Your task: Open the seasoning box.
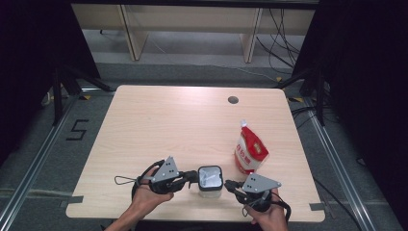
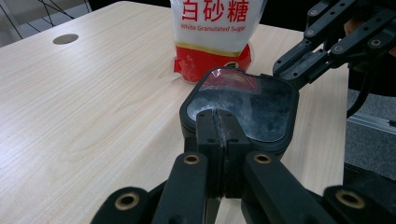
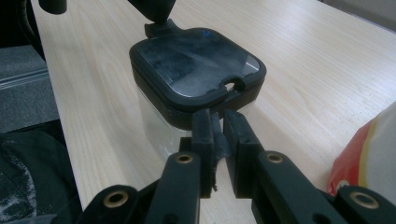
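Container: the clear, black-lidded jar (image 1: 210,181) stands on the worktop (image 1: 159,125) at its 6 o'clock edge, between my two grippers.
Left gripper (image 1: 191,176): jaws pinched nearly together on the lid's tab at the jar's 9 o'clock, I judge to steady it.
Right gripper (image 1: 229,184): jaws almost closed on the lid's latch at 3 o'clock.
Sugar bag (image 1: 249,149): at 1 o'clock of the jar, upright, likely waiting to refill it.

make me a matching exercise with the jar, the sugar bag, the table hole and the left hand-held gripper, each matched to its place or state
1 jar
2 sugar bag
3 table hole
4 left hand-held gripper

a far side of the table
b shut on the jar's lid
c between both hand-held grippers
d upright, right of the jar

Pairs: 1-c, 2-d, 3-a, 4-b
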Motion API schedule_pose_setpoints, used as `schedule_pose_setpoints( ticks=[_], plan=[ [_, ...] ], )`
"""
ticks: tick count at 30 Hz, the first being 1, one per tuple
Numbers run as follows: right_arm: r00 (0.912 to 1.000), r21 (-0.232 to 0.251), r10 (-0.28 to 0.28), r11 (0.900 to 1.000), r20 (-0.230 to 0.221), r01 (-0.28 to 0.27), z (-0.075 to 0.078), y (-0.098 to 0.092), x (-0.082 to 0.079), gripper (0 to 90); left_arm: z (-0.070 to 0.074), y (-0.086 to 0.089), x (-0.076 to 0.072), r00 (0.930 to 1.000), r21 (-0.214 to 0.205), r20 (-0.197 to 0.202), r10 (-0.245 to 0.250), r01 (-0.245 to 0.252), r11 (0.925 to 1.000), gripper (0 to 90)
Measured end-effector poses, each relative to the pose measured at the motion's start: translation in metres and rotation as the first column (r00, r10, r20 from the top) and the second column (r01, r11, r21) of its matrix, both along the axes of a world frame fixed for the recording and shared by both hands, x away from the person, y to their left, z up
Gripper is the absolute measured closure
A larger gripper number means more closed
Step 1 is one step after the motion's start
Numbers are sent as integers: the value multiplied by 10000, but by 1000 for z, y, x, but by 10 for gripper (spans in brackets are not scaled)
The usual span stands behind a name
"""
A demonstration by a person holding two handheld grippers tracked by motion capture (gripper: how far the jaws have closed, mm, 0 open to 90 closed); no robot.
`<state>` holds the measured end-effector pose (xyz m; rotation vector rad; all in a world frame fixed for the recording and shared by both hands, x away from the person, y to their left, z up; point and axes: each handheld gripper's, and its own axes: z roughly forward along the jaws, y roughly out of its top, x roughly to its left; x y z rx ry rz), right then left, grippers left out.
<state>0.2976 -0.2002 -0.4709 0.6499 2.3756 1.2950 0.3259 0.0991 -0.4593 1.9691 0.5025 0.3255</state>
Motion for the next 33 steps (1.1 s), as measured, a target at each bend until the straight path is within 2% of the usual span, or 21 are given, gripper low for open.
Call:
schedule_pose_setpoints(
  ticks=[1, 8, 12, 13, 17, 18, 21, 22, 23, 24, 25, 26, 27, 28, 29, 30, 33],
  plan=[
    [9998, 26, 158, 9999, 84, -159, 0, 1, 1, 855, 0, 0, 0, 10000, -2, 21, -9, 9, 10000, 883],
    [9995, -219, 313, 9993, 67, -311, -1, 3, 1, 893, -1, 1, 0, 9998, 46, 176, -119, 118, 9999, 884],
    [9994, -262, 349, 9991, 82, -347, -1, 4, 2, 897, -1, 1, 0, 9998, 12, 171, -58, 58, 10000, 884],
    [9994, -315, 348, 9989, 83, -345, 0, 3, 2, 897, -1, 1, -1, 10000, -39, 69, -9, 10, 10000, 884],
    [9996, -158, 251, 9996, -91, -252, 0, 3, 1, 896, -3, -1, 0, 9998, -156, 50, -196, 197, 9997, 886],
    [9990, -139, 437, 9990, 79, -436, 1, 4, 2, 897, -3, -3, -2, 9998, -173, 35, -193, 194, 9997, 888],
    [9987, -223, 476, 9986, 164, -472, 2, 5, 2, 896, -4, -3, -2, 9999, -204, 9, -170, 170, 9996, 888],
    [9987, -223, 476, 9986, 164, -472, 2, 5, 2, 896, -5, -5, -4, 9998, -644, -171, 37, -48, 9979, 888],
    [9989, -126, 452, 9989, 132, -451, 2, 6, 2, 896, -4, -49, -19, 9572, -6003, -2634, 1196, -2597, 7564, 887],
    [9985, -124, 535, 9985, 119, -533, 2, 6, 2, 897, -7, -5, -3, 9998, -588, -187, -6, -5, 9983, 885],
    [9985, -124, 535, 9985, 119, -533, 2, 6, 2, 897, -7, -5, -3, 9998, -588, -187, -6, -5, 9983, 881],
    [9990, -261, 430, 9988, 129, -426, 2, 6, 2, 896, -8, -22, -10, 9921, -2843, -1001, 753, -1011, 9534, 876],
    [9990, -261, 430, 9988, 129, -426, 2, 6, 2, 896, -8, -22, -10, 9921, -2843, -1001, 753, -1011, 9534, 872],
    [9989, -233, 441, 9988, 145, -437, 1, 5, 3, 897, -8, -24, -12, 9920, -3210, -1068, 667, -979, 9420, 872],
    [9987, -297, 491, 9984, 126, -487, 1, 5, 3, 896, -6, -15, -10, 9974, -2066, -603, 404, -520, 9770, 870],
    [9990, -237, 444, 9987, 86, -442, 1, 4, 3, 896, -1, 0, -2, 9997, -37, 195, -136, 137, 9999, 864],
    [9990, -347, 446, 9984, 77, -443, 1, 4, 3, 896, -2, 2, -2, 9999, -107, 160, 25, -24, 9999, 863]
  ],
)
